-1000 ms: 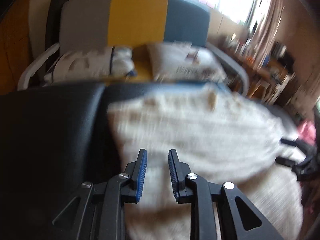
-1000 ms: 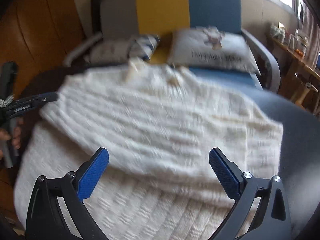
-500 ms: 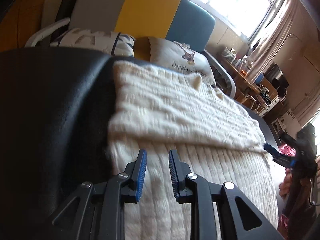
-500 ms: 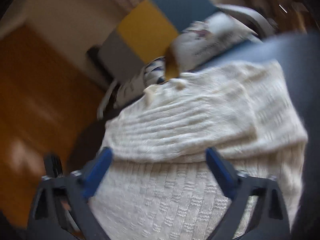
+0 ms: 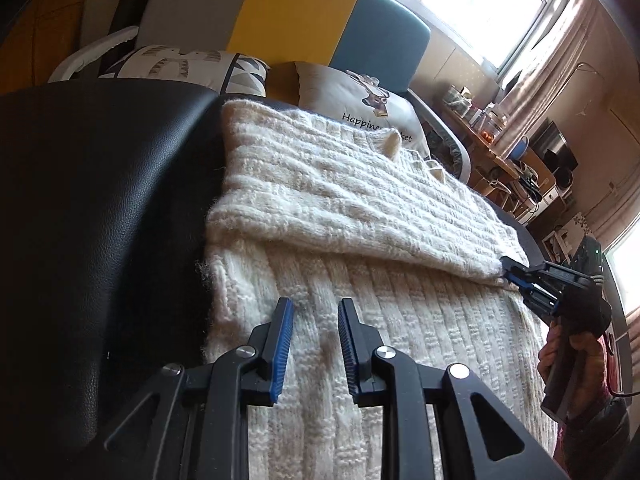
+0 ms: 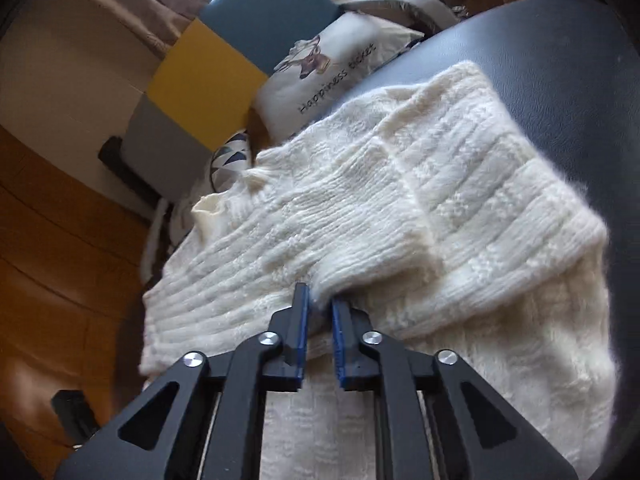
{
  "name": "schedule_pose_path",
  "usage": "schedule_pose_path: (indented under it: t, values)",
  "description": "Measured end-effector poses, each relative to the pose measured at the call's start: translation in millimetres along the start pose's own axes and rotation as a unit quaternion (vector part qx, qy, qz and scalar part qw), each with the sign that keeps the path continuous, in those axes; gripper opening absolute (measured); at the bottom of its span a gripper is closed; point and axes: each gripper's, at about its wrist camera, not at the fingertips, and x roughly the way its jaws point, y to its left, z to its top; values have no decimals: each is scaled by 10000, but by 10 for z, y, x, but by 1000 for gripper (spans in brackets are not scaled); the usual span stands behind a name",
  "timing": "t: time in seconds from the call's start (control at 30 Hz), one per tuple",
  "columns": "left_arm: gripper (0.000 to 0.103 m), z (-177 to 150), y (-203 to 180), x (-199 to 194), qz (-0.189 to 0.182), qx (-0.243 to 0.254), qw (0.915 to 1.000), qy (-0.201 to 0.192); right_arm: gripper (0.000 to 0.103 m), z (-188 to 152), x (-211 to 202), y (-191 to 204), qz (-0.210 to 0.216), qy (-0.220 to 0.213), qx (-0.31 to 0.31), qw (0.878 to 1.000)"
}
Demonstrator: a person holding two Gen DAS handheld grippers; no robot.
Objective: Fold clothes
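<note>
A cream knitted sweater (image 5: 360,216) lies spread on the black padded counter (image 5: 100,200), its upper part folded over. At 3 o'clock the right gripper (image 6: 318,304) pinches the folded edge; the left gripper (image 5: 314,312) hovers at 6 o'clock, jaws narrowly parted, empty

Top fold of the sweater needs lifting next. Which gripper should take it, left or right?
Right. The right gripper is already pinched on the cream knit sweater's folded edge. The left gripper hangs above the lower layer, jaws apart and gripping nothing.
</note>
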Motion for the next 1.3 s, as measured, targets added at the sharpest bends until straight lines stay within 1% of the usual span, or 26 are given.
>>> schedule_pose_path:
  t: [0.07, 0.13, 0.27, 0.3, 0.33, 0.43, 0.47, 0.5, 0.53, 0.6, 0.63, 0.73, 0.77, 0.87, 1.0, 1.07, 1.13, 1.3]
  values:
    - [23, 8, 9, -10, -40, -9, 10000, -11, 9, 19, -49, 97, -123, -120, -133, 9998]
    - [23, 16, 17, -20, -82, -17, 10000, -24, 9, 88, -172, 265, -147, -340, -468, 9982]
    - [23, 8, 32, -4, -136, -30, 9999, -8, 9, 241, -419, 516, -149, -807, -1071, 9909]
    - [23, -1, 37, 10, -121, -32, 9999, 6, 9, 251, -389, 523, -276, -773, -1140, 9901]
    - [23, -7, 34, 8, -128, -38, 9999, 2, 9, 255, -316, 465, -465, -639, -1123, 9905]
    - [23, -18, 31, -12, -168, -77, 9998, -18, 9, 185, -119, 158, -851, -223, -876, 9923]
    - [23, -22, 47, -27, -219, -133, 9997, -42, 9, 151, -104, 76, -851, -170, -782, 9931]
    - [23, -26, 73, -46, -350, -217, 9991, -70, 9, 116, -128, 10, -712, -204, -666, 9950]
    - [26, -28, 111, -56, -519, -333, 9981, -71, 10, 87, -166, -45, -534, -252, -547, 9968]
    - [26, -21, 210, -67, -625, -621, 9961, -101, 12, 56, -267, -78, -133, -334, -386, 9986]
    - [27, -15, 262, -87, -665, -765, 9948, -143, 12, 43, -303, -66, -36, -348, -401, 9986]
    - [28, 10, 405, -159, -789, -1126, 9901, -283, 12, 24, -322, 73, -180, -310, -815, 9960]
    - [28, 23, 444, -186, -823, -1195, 9888, -340, 15, 24, -312, 127, -239, -293, -956, 9947]
    - [29, 80, 544, -214, -1047, -1503, 9823, -396, 17, 8, -210, 261, -431, -178, -1292, 9905]
    - [32, 205, 619, -74, -1463, -2030, 9675, -352, 17, -75, -55, 295, -706, -73, -1493, 9862]
    - [32, 222, 663, 81, -1648, -2379, 9570, -205, 17, -78, -45, 277, -654, -155, -1427, 9875]
    - [33, 217, 705, 224, -1679, -2683, 9484, -173, 17, -60, -55, 286, -570, -209, -1416, 9881]
    - [33, 301, 707, 258, -1188, -2634, 9553, -619, 17, -4, 38, 369, -695, -156, -1761, 9818]
